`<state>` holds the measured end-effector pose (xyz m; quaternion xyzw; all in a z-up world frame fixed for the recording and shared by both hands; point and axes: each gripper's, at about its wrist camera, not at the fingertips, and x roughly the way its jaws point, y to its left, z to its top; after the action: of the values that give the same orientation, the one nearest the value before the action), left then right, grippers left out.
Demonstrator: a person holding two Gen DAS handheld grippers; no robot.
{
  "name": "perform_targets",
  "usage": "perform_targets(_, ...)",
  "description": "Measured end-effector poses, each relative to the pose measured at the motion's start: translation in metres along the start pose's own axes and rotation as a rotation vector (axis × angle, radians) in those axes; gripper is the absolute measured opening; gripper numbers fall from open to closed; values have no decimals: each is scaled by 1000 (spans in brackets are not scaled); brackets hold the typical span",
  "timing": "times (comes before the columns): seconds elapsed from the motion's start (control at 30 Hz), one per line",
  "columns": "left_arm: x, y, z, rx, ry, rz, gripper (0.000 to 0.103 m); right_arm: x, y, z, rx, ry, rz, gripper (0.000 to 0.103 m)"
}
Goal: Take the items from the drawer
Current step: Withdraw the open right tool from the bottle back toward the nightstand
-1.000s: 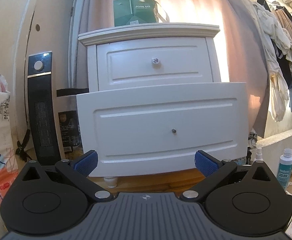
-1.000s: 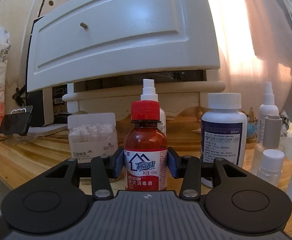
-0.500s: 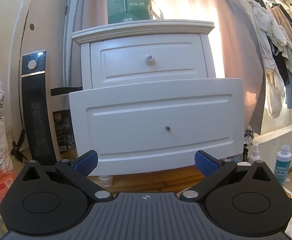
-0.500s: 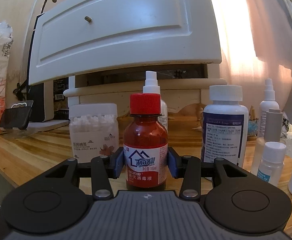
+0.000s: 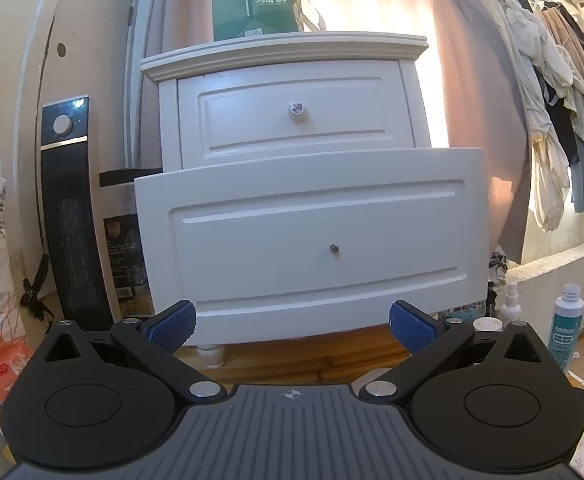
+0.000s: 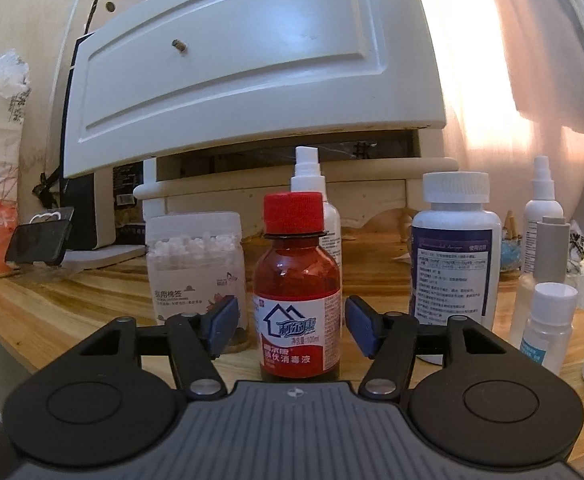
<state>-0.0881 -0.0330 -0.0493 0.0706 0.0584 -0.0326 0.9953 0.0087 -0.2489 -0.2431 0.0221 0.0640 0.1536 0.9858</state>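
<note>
amber plastic: red-cap bottle (image 6: 298,300), prob light, stiff, slick label; grab at mid body.
spot: upright on wood floor (image 6: 71,300), near open drawer (image 6: 251,64).
right gripper (image 6: 292,326): opening, pads off bottle.
left gripper (image 5: 292,322): wide, empty.

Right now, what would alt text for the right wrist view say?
A brown bottle with a red cap stands on a wooden floor between the blue pads of the right tool, whose jaws are opening off it. Cotton swabs and white bottles flank it below a pulled-out white drawer.
</note>
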Motion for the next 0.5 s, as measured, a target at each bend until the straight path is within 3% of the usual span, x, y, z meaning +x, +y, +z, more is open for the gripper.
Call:
perform_targets(0.2, -1, -4, -3, 5, 7, -10, 103, -3, 1, 3, 9, -17, -19, 79)
perform_targets(0.27, -1, -4, -2, 1, 5, -10, 103, -5, 1, 4, 12, -27, -11, 89)
perform_targets(0.3, -1, -4, -2, -1, 5, -11, 103, -6, 1, 5, 13, -32, -8, 100)
perform_targets(0.33, -2, -4, -2, -1, 5, -12, 103, -7, 1, 6, 11, -34, -10, 103)
perform_targets(0.5, -2, -4, -3, -2, 4, -12, 103, -9, 0, 8, 7, -37, -21, 103)
